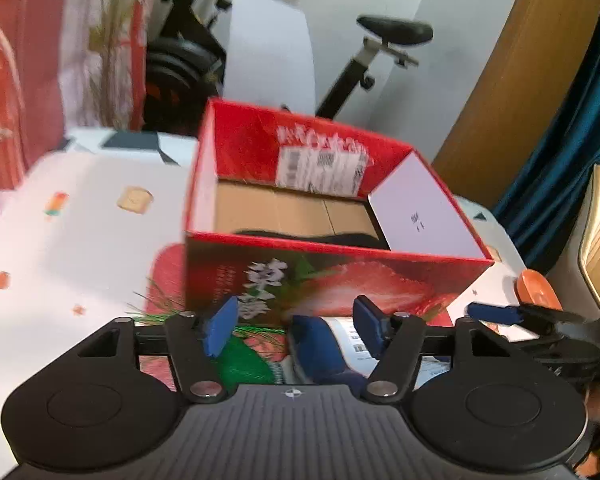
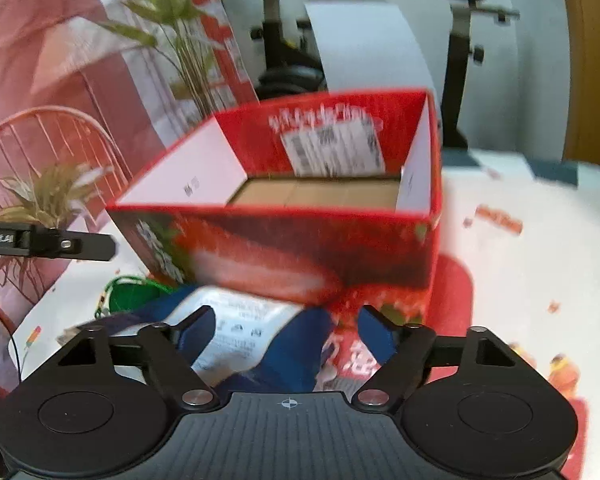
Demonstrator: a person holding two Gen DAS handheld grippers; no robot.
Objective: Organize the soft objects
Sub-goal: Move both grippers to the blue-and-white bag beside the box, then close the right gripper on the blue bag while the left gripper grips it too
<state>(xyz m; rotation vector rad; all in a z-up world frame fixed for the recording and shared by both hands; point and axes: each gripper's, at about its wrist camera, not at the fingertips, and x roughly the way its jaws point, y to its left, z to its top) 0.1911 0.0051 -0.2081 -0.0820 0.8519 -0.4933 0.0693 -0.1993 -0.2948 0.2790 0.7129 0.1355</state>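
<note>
**Kid:** Where is the soft thing?

**Me:** Look at the blue soft bundle [image 2: 300, 344] with the white label on it. It lies on the table [image 1: 80, 248], right in front of the red box [image 1: 332, 276]. From the left wrist view it is at 6 o'clock from the box, low down near the camera.

**Kid:** Is the left gripper [image 1: 296, 326] holding it?

**Me:** No. Its jaws stand about half open, with the blue pads [image 1: 220, 328] on each side. The bundle sits between them, closer to the pad at 3 o'clock, and there is a gap on the other side – so nothing is squeezed.

**Kid:** And the right gripper [image 2: 286, 332]?

**Me:** The same, I think. It is part open too, and the bundle lies between its fingers. The finger at 9 o'clock sits in front of the white label, but there is a gap at the 3 o'clock finger. The picture is blurry, so I cannot say if the near finger touches.

**Kid:** What is in the box?

**Me:** It is open on top, with a brown floor and a white sticker on the far wall. Something dark lies along the near edge of the floor – I cannot tell what it is.

**Kid:** What else is there?

**Me:** A green basket [image 2: 132, 296] at 9 o'clock from the bundle, a red mat [image 2: 452, 300] under the box, and an exercise bike [image 1: 392, 36] behind the table at 12 o'clock
</note>
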